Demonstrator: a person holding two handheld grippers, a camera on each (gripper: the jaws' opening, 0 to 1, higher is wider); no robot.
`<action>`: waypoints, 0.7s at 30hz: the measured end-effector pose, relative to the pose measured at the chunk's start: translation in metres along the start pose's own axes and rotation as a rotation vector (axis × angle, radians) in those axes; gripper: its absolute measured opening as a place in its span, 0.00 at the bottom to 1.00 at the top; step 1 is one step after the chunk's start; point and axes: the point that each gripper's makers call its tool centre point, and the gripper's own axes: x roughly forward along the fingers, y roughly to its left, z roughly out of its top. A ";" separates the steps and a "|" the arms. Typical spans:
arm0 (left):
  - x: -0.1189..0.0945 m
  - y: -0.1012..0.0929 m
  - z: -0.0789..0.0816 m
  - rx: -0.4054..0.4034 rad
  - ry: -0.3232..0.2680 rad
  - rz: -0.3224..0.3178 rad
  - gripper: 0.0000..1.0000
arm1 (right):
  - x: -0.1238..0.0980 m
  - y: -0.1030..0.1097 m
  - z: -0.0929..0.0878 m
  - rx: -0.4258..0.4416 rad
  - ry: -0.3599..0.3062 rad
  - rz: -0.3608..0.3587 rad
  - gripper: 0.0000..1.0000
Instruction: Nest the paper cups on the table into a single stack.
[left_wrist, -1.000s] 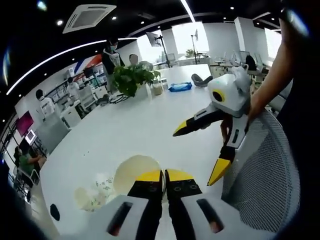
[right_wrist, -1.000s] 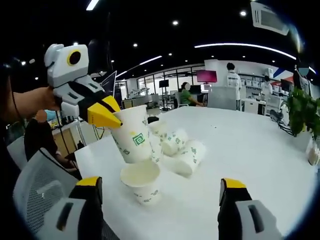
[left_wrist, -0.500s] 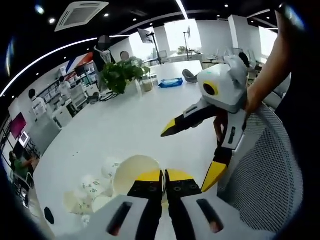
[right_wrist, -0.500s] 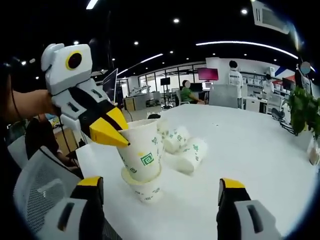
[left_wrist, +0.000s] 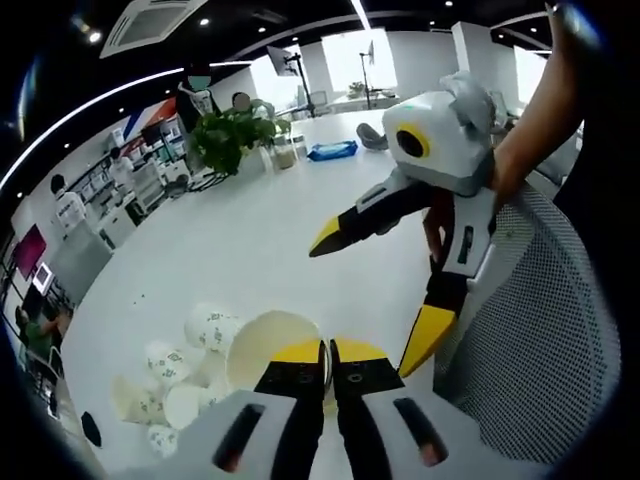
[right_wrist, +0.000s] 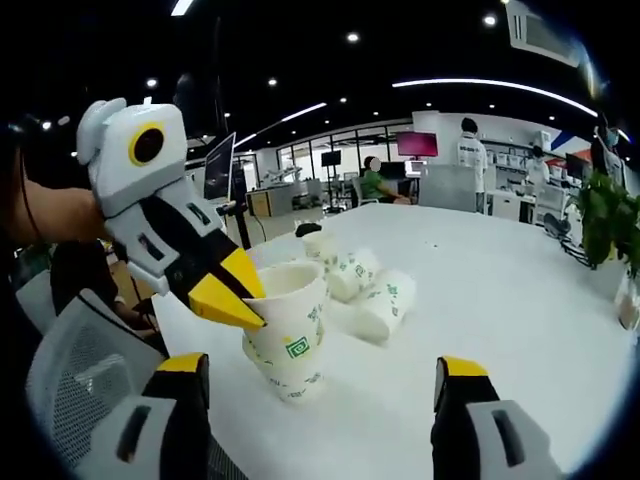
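Your left gripper (right_wrist: 228, 296) is clamped on the rim of a paper cup (right_wrist: 290, 322), which sits nested in another cup (right_wrist: 297, 383) on the table (right_wrist: 480, 300). Your right gripper (right_wrist: 320, 420) hangs wide open just beside them, with loose cups (right_wrist: 370, 295) lying close behind.

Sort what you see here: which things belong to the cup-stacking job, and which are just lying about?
Job: held cup in left gripper, nesting into standing cup; loose cups; right gripper.

Lying about: potted plant, blue packet, mesh chair.

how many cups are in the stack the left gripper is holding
2. In the right gripper view the left gripper pinches the rim of the upper cup, which sits nested in the lower cup standing on the table.
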 end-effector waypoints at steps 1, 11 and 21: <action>0.001 0.000 -0.002 -0.004 0.003 0.000 0.00 | 0.000 0.001 0.000 -0.001 0.001 0.000 0.94; 0.013 -0.005 -0.016 -0.030 0.030 -0.012 0.00 | 0.001 0.000 -0.005 -0.005 0.023 -0.003 0.92; 0.016 -0.008 -0.015 -0.058 0.008 -0.023 0.08 | 0.000 0.002 -0.005 -0.008 0.033 -0.005 0.91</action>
